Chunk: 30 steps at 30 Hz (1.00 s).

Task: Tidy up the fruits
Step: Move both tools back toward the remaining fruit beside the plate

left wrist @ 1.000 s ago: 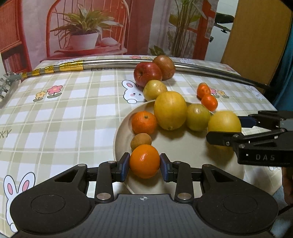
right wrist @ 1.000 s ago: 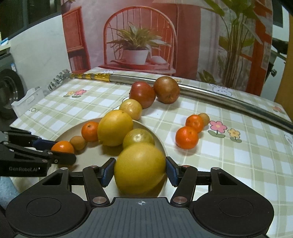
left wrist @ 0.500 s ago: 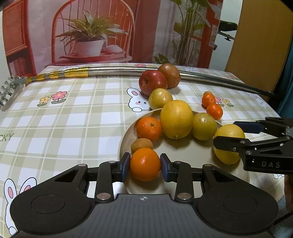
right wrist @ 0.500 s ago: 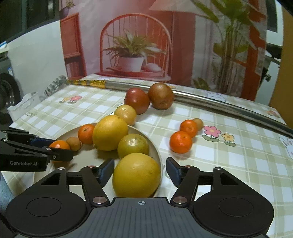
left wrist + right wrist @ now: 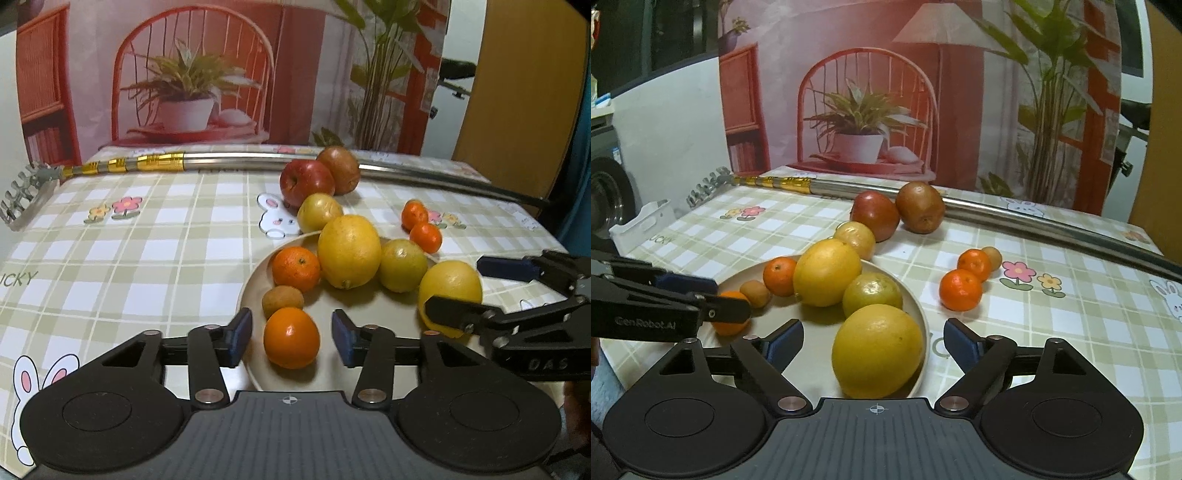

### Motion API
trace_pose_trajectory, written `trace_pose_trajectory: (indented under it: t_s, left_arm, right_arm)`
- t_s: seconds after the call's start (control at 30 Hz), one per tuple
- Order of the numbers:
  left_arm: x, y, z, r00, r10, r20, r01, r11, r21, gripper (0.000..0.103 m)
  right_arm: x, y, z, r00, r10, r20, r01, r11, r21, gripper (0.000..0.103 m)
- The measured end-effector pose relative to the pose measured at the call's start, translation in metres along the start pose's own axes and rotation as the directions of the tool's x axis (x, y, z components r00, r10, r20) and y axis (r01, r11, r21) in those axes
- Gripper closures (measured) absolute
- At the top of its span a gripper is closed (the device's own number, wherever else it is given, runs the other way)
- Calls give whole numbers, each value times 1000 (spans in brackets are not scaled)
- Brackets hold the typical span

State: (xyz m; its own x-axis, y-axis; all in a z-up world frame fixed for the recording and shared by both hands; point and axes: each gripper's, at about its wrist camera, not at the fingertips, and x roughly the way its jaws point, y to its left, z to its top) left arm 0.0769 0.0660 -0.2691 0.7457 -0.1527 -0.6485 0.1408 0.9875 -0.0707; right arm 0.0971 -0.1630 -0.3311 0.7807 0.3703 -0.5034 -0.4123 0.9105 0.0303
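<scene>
A beige plate holds an orange, a small brown fruit, a tangerine, a big yellow citrus, a greenish citrus and a large yellow fruit. My left gripper is open, its pads either side of the orange without touching it. My right gripper is open around the large yellow fruit, which rests at the plate's right rim. A red apple, a brown fruit, a yellow fruit and two tangerines lie on the tablecloth.
A long metal pole with a rake head lies across the back of the table. A small brown fruit sits behind the tangerines. A white bin stands off the table's left edge. A printed backdrop rises behind.
Both grippers have gone from shut to open. The orange and the large yellow fruit now rest free on the plate, and both grippers have drawn back a little.
</scene>
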Motion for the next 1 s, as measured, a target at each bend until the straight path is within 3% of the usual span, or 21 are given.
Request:
trace_pose_trajectory:
  t_s: [0.07, 0.57, 0.67, 1.0]
  left_arm:
    - [-3, -1, 0, 1000, 5, 16, -5, 1000, -1, 44]
    - [-4, 3, 2, 1000, 10, 22, -9, 999, -31, 44]
    - [-7, 3, 3, 999, 12, 35, -11, 1000, -29, 44]
    - [-11, 12, 12, 999, -11, 53, 15, 997, -75, 44]
  right_arm:
    - [0, 0, 0, 1000, 1, -1, -1, 1000, 0, 22]
    - [0, -4, -1, 1000, 11, 0, -11, 999, 33, 21]
    - [-3, -9, 2, 1000, 10, 19, -11, 999, 52, 12]
    - [-22, -37, 18, 994, -42, 98, 31, 993, 112, 1]
